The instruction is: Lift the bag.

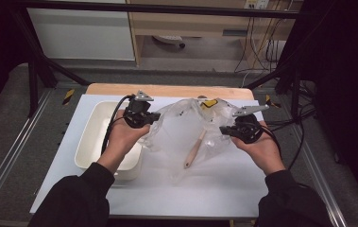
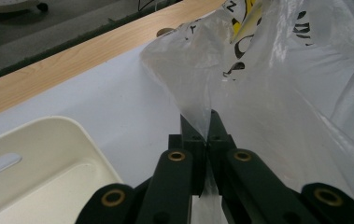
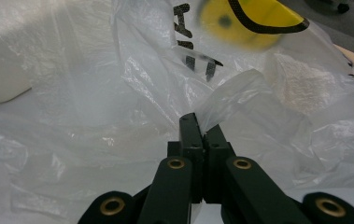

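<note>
Between both pairs of fingers (image 2: 210, 122), bag (image 1: 186, 130) edges are gripped tight; a brush (image 1: 194, 150) lies inside, below.

A white mat (image 1: 167, 189) covers a wooden table (image 1: 167, 90). Around it runs grey carpet (image 1: 6, 123) with metal rails (image 1: 6, 165) on both sides. Beyond stand a white cabinet (image 1: 82, 33) and a wooden desk (image 1: 191, 23), cables (image 1: 261, 47) hanging at its right. Black frame bars (image 1: 167, 8) cross the top; the edges lie dark.
</note>
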Available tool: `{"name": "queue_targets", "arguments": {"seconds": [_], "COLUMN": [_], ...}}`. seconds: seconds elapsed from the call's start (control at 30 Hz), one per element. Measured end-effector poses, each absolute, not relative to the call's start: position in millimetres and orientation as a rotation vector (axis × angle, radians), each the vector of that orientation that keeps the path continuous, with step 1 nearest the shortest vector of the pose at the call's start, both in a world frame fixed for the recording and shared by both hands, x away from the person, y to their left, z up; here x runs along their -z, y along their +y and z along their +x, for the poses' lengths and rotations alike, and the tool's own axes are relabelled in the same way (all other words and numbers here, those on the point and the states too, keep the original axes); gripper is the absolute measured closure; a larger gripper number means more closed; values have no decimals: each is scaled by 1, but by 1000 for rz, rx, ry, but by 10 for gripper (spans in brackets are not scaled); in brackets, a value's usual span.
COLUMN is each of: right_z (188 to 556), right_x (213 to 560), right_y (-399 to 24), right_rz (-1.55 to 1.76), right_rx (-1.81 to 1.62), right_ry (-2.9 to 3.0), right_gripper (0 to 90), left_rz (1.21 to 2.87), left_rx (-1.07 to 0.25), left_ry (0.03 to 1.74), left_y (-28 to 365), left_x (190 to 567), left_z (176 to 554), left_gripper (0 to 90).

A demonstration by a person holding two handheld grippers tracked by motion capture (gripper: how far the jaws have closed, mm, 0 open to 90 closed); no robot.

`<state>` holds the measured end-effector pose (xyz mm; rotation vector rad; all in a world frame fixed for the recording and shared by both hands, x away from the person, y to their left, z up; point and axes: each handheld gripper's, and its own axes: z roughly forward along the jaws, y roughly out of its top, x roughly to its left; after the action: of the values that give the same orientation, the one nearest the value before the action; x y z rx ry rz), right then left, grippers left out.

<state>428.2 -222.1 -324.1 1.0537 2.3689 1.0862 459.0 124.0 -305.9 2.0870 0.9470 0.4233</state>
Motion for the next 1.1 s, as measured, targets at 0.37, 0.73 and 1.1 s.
{"name": "queue_targets", "arguments": {"seconds": [0.37,0.73,1.1], "right_z": [437,448,457], "right_x": [302,276,262], "right_y": [-221,-231,-250], "right_rz": [1039,1043,1102], "right_rx": [-1112,-1128,-1163], "right_ry": [2343,2292,2248], "right_gripper": [900,900,900], "left_rz": [2059,2041,2022], "left_rx": [-431,-434,-443], "left_ry": [988,1004,1005], "left_y": [145,159,165], "left_x": [295,286,274], "left_z": [466,467,468], "left_gripper": [900,900,900]}}
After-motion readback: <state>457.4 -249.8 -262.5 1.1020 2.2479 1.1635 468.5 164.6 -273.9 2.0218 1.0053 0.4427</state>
